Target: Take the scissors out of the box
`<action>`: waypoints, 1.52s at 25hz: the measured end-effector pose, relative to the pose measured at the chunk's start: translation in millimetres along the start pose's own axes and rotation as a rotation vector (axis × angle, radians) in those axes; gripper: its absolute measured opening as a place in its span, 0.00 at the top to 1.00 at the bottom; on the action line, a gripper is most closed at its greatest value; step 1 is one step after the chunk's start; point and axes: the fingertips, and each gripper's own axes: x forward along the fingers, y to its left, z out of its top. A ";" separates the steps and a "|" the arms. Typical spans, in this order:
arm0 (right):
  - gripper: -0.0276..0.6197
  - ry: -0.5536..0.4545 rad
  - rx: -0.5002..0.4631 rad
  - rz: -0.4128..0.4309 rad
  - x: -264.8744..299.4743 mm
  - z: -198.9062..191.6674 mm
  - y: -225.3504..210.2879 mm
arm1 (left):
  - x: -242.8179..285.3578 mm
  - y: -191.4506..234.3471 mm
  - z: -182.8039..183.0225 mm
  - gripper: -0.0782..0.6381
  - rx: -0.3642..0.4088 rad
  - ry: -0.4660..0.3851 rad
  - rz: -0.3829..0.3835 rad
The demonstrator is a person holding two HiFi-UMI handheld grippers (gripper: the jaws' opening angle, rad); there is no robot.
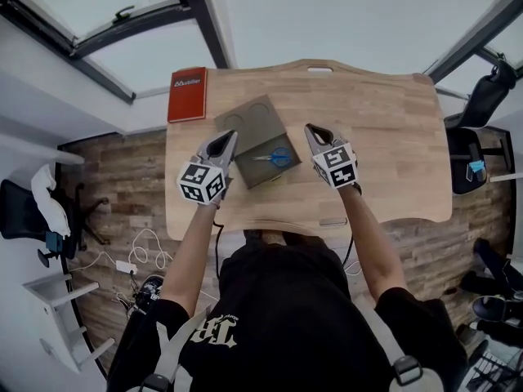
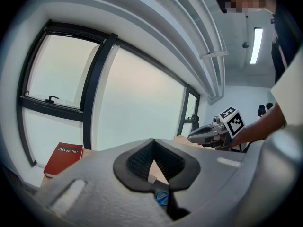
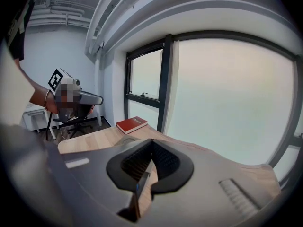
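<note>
The scissors point(image 1: 274, 157) lie flat inside the olive-grey box point(image 1: 245, 172), which sits open near the middle of the worktop point(image 1: 384, 153). Its lid part is folded back toward the red book point(image 1: 188, 94). The blue handle loops point toward the person's right and the thin blades toward the left.

The left hand-held gripper point(image 1: 227, 140) hovers at the box's left edge and the right hand-held gripper point(image 1: 315, 131) just beside its right edge. On both, the jaws are closed together with nothing between the pads.

The scissors look small, light and stiff. The metal blades are probably smooth and too thin to pinch well while they lie flush on the box floor. The plastic loops stand thicker and should be less slippery, so they look like the better place to take hold, or else just by the pivot. They are nearest the right hand-held gripper, which would have to open first. The box itself seems light and could slide or lift with the scissors, so steadying its wall with the left one may help.
</note>
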 end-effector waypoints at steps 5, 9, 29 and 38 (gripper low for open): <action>0.95 0.046 -0.017 0.016 8.6 -19.0 8.2 | -0.6 2.8 -19.4 0.89 -0.019 0.021 0.005; 0.87 0.085 -0.025 0.050 15.7 -31.6 18.3 | -0.7 4.2 -32.2 0.89 -0.029 0.038 0.005; 0.82 0.412 -0.220 0.328 87.9 -144.3 87.9 | -23.0 36.6 -92.0 0.89 -0.099 0.113 0.066; 0.79 0.562 -0.331 0.436 114.5 -196.4 104.3 | -23.8 45.4 -115.2 0.89 -0.127 0.145 0.089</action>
